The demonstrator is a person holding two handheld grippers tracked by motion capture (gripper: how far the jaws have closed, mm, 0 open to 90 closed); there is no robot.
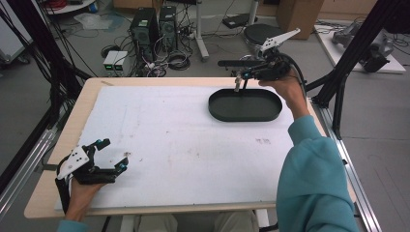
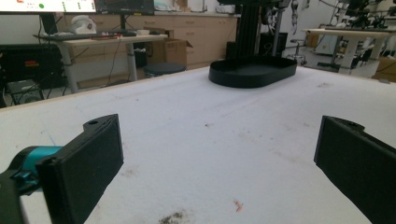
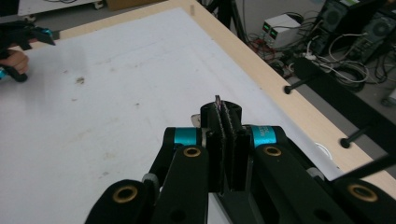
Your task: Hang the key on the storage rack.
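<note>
Progress looks late: your right tongs (image 1: 240, 79) pinch a small thin object (image 1: 237, 85) above the black oval plastic tray (image 1: 245, 114), release remaining, I judge, while your left tongs (image 1: 114, 155) rest gaping and empty on the white-covered counter (image 1: 183, 145).

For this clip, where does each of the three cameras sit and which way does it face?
High view: above the person's side, looking forward and down on the white mat; both hands, a teal sleeve, the left gripper and the right gripper show.
Left gripper view: low over the mat, facing the black oval tray; its own jaws stand wide apart.
Right gripper view: looks along its own closed jaws across the mat; something thin sits between them, unclear what; the left hand shows far off.
Shared: the high view and the left gripper view both show the tray.
</note>
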